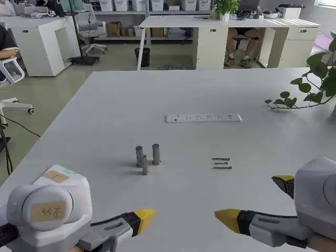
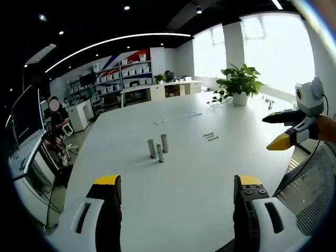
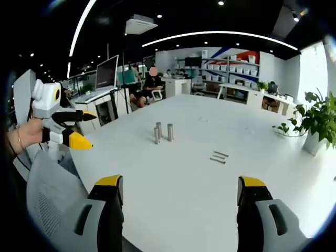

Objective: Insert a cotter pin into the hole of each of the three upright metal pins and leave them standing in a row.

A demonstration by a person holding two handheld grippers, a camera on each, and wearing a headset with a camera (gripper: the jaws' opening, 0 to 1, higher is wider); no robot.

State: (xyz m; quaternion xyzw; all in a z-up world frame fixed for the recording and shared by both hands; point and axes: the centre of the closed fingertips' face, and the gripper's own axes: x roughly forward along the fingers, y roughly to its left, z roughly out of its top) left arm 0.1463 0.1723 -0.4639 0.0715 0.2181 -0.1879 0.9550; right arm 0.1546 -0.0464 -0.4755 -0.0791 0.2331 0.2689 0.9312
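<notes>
Left gripper (image 2: pixel 177 181) and right gripper (image 3: pixel 180 181), jaws wide, holding nothing.
Three upright metal pins (image 1: pixel 147 156) stand well ahead between them; cotter pins (image 1: pixel 221 163) lie to their right.

Open-plan office with workshop storage: a large white worktop (image 1: pixel 105 115) carrying a power strip (image 1: pixel 203 118), white desks (image 1: pixel 220 22), a wheeled office chair (image 1: pixel 88 26), shelved storage bins (image 1: pixel 157 4), a monitor (image 3: pixel 106 71), a potted plant (image 2: pixel 240 84), and recessed ceiling lights (image 2: pixel 126 8).
</notes>
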